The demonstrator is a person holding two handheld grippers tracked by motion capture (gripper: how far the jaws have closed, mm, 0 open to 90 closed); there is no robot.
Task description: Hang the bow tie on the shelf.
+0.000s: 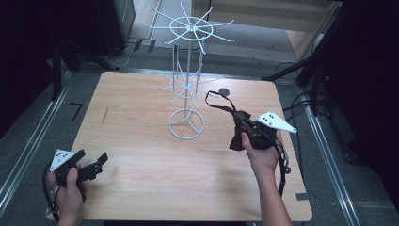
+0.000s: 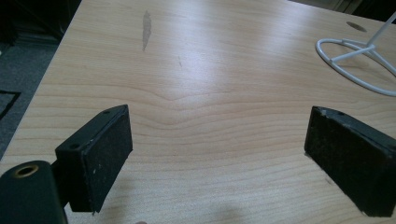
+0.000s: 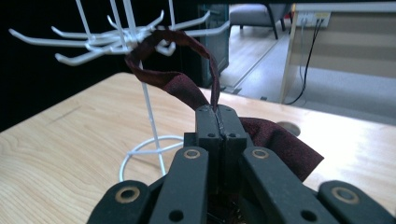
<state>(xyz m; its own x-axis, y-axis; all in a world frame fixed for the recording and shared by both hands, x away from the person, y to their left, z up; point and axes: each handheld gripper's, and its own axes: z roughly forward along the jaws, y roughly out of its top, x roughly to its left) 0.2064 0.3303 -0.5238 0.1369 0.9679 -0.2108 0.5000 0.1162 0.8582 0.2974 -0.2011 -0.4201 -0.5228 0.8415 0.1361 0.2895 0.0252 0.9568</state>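
Strap: a dark maroon fabric strap is being pinched in the right gripper, rising from the jaw tips in a loop, with more cloth bunching beside and below the jaws.
Strap from above: the strap is arching off the gripper toward the stand, its loop hanging above the right half of the table.
Right gripper: the right gripper is sitting in the person's right hand, jaws pressing together on the strap with the cloth edge caught between the pads.
Left gripper: the left gripper is resting in the left hand at the near left corner, jaws standing spread wide with bare wood between them; its pads are gripping nothing.
Table: the light wooden table is lying under both grippers.
Stand: a white wire stand is standing at the middle of the table, ring base on the wood, two tiers of hooks spreading outward, the strap's loop hanging close to the lower tier.
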